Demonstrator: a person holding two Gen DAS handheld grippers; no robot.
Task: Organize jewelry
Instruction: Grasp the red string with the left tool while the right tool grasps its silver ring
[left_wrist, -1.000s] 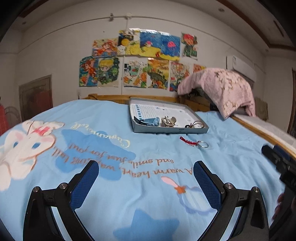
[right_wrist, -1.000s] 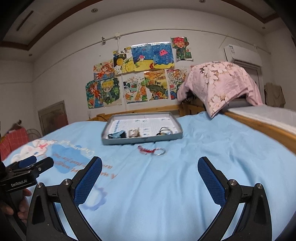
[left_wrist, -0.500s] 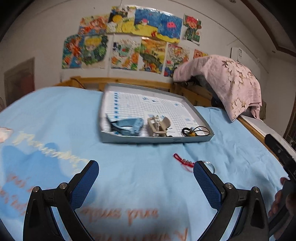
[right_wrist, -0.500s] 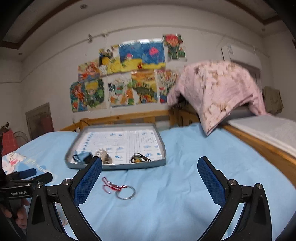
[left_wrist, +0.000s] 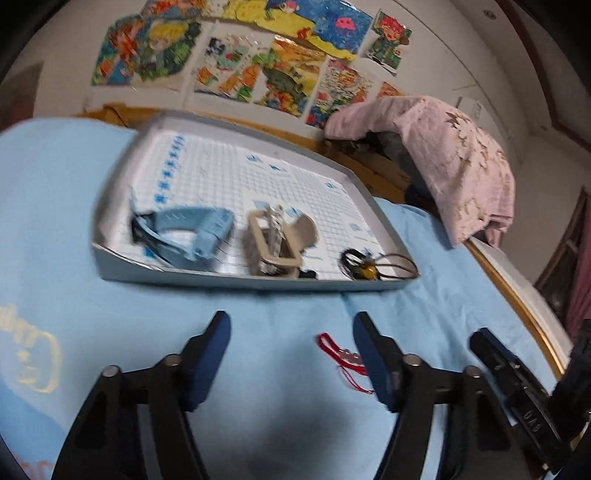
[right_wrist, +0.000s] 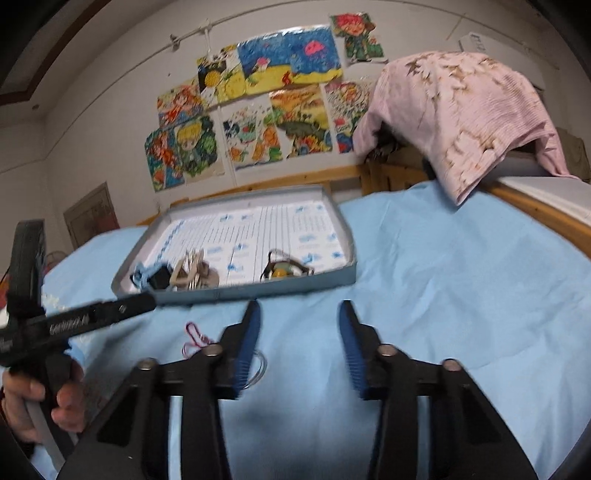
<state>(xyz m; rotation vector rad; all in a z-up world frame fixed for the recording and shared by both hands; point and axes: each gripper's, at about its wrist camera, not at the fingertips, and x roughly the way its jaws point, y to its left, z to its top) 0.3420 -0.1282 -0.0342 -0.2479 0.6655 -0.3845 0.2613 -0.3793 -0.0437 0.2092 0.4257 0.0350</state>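
The bed (left_wrist: 92, 314), under a light blue sheet, carries everything; a second ago both views took in its whole width, and now both hands have closed in on the far end. The grey tray (left_wrist: 236, 280) there has grown large in view; in it lie a blue watch (left_wrist: 192, 232), a beige hair clip (left_wrist: 273, 240) and a dark cord with a yellow bead (left_wrist: 369, 267). Still outside it, on the sheet just in front of the tray, is a red cord with a metal ring (left_wrist: 338, 350), lying just beside the left claw's right finger. The left claw (left_wrist: 291, 354) has just been closing, partly open with only sheet between its jaws; the right claw (right_wrist: 299, 343) likewise, narrower, nothing in it, the ring (right_wrist: 258, 365) just left of it. Likely this last loose piece is about to be picked up and put in the tray.
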